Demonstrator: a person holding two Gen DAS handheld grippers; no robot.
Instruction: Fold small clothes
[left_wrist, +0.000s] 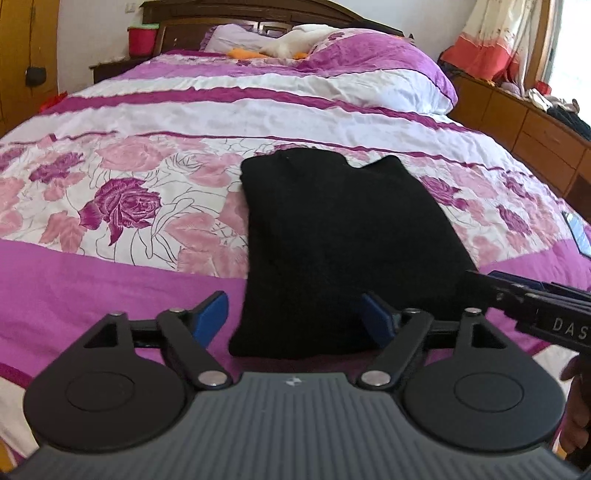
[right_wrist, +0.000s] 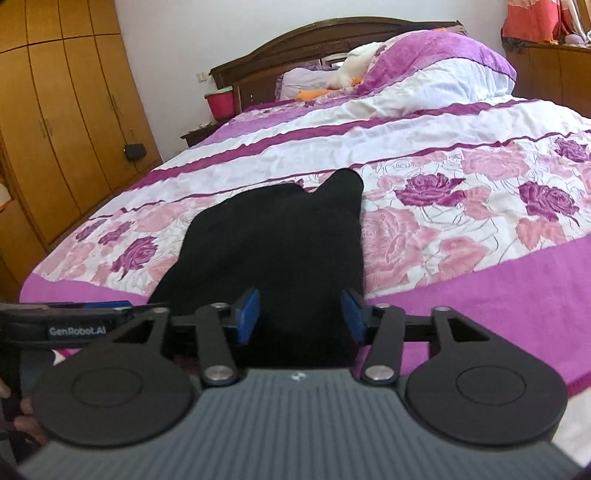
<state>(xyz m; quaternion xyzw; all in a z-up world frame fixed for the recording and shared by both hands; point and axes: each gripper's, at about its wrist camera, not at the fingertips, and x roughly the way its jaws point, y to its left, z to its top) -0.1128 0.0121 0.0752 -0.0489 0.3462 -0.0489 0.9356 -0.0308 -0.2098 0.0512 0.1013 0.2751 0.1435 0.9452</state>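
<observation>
While both my grippers (left_wrist: 295, 319) (right_wrist: 301, 314) gape empty | black garment (left_wrist: 343, 229) folded | risk: snagging near hem, unfolding.

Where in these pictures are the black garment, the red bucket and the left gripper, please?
black garment (left_wrist: 343, 229): left wrist view, middle of the folded cloth.
red bucket (right_wrist: 220, 102): right wrist view, its red side wall.
left gripper (left_wrist: 295, 321): left wrist view, midway between its blue fingertips.
</observation>
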